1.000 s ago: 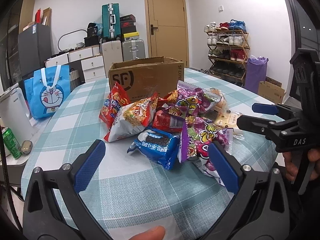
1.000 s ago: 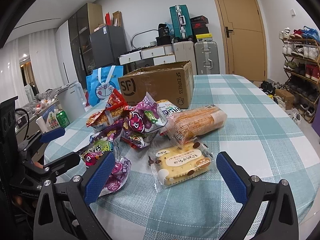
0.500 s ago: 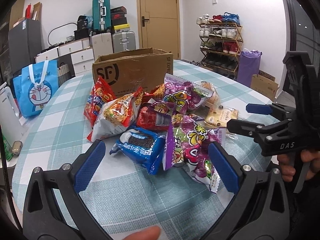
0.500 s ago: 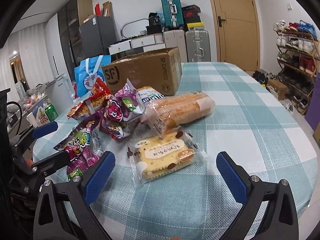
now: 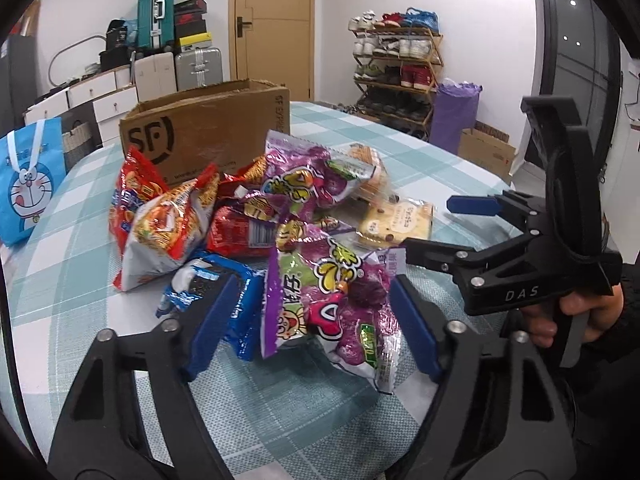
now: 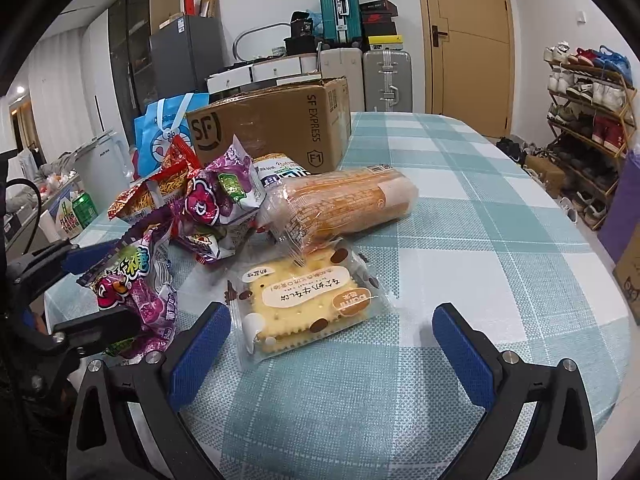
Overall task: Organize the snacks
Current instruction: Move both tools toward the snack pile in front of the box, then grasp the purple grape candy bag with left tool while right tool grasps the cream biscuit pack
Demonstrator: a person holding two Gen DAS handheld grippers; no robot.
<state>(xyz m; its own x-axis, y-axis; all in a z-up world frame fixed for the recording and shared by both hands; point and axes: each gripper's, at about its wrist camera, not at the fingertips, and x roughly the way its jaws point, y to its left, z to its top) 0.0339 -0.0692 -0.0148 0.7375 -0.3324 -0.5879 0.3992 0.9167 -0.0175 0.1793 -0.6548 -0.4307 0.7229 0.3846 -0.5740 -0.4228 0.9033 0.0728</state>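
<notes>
Purple crinkly candy bag (image 5: 340,300) sits between the left gripper (image 5: 312,320)'s wide-open, empty fingers on the desk (image 5: 304,400), looks light, squishy and slippery, so pinch mid-body; right gripper (image 6: 328,344) gapes empty too.

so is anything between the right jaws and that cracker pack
Nothing visible does. The right gripper is open, and the cracker sandwich pack lies on the bare checked tablecloth just ahead of it, nearer its left pad. The bread roll bag overlaps only the pack's far edge.
</notes>
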